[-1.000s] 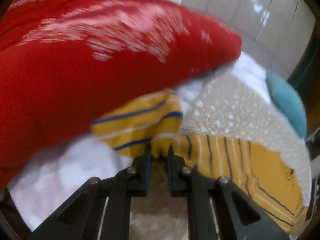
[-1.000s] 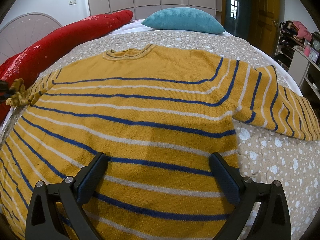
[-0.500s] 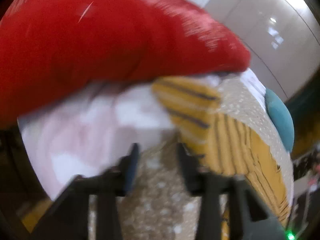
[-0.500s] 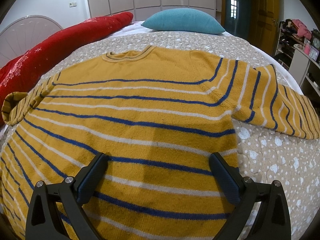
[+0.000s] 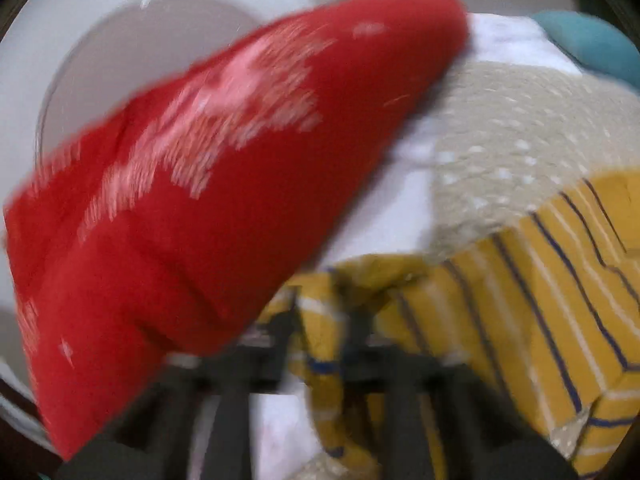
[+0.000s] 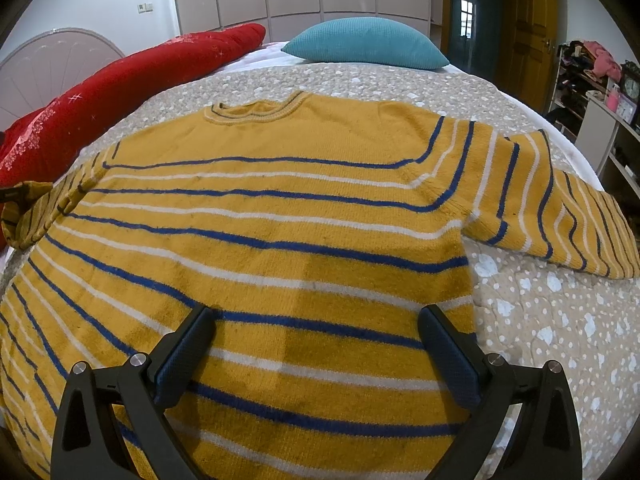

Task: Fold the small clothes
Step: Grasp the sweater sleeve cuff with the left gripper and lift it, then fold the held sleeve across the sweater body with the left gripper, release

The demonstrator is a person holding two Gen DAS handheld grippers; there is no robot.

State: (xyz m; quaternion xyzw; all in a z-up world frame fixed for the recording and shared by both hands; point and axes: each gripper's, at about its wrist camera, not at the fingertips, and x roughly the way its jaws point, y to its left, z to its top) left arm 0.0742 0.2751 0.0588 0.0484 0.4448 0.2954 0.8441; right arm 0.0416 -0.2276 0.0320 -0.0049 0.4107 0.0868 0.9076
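Note:
A yellow sweater (image 6: 280,220) with blue and white stripes lies flat, collar away from me, on the beige dotted bedspread (image 6: 560,320). My right gripper (image 6: 316,344) hovers open and empty over its lower body. Its right sleeve (image 6: 560,208) lies stretched out. Its left sleeve cuff (image 6: 24,208) is bunched at the bed's left edge. In the blurred left wrist view my left gripper (image 5: 320,312) has the sleeve cuff (image 5: 320,308) between its fingers; the jaws look narrowly apart, and I cannot tell whether they grip it.
A long red pillow (image 6: 120,92) lies along the left side of the bed, close above my left gripper (image 5: 200,180). A teal pillow (image 6: 368,44) sits at the head. A shelf with clutter (image 6: 600,88) stands to the right.
My left gripper opened and dropped the cuff half a second ago, then moved back onto it. The sleeve cuff shifted slightly. The right gripper has not moved.

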